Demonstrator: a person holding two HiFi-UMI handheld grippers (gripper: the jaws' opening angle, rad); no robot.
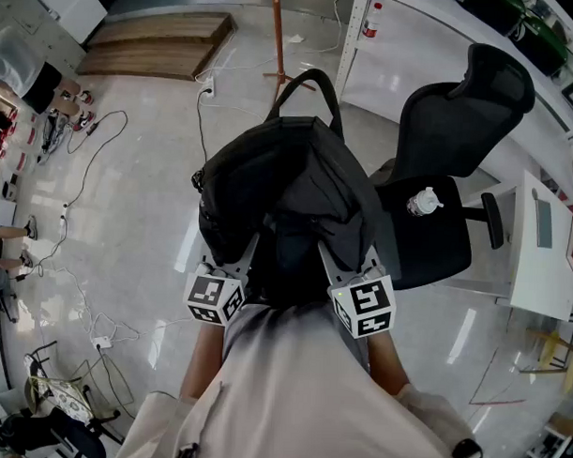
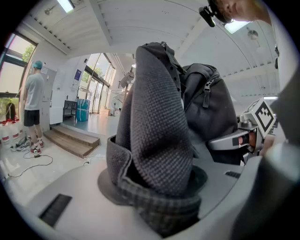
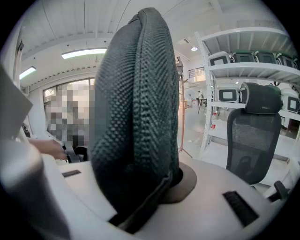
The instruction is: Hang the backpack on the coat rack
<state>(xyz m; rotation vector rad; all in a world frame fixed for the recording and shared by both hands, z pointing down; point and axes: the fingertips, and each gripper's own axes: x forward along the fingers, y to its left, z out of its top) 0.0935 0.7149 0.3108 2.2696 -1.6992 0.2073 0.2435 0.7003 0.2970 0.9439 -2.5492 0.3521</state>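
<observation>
A black backpack (image 1: 279, 186) hangs in front of me, held up between both grippers, with its top handle (image 1: 306, 83) pointing away. My left gripper (image 1: 240, 261) is shut on a grey padded shoulder strap (image 2: 159, 131), which fills the left gripper view and folds between the jaws (image 2: 154, 187). My right gripper (image 1: 340, 263) is shut on the other padded strap (image 3: 136, 117), which stands upright between its jaws (image 3: 150, 187). The coat rack's orange pole (image 1: 276, 30) rises beyond the backpack; it also shows behind the strap as a thin orange pole (image 3: 181, 126).
A black office chair (image 1: 459, 135) with a plastic bottle (image 1: 423, 202) on its seat stands close on the right, beside white shelving (image 1: 415, 49) and a white table (image 1: 544, 242). A wooden platform (image 1: 157, 45) lies far left. Cables (image 1: 81, 197) trail over the floor; a person (image 2: 33, 108) stands at left.
</observation>
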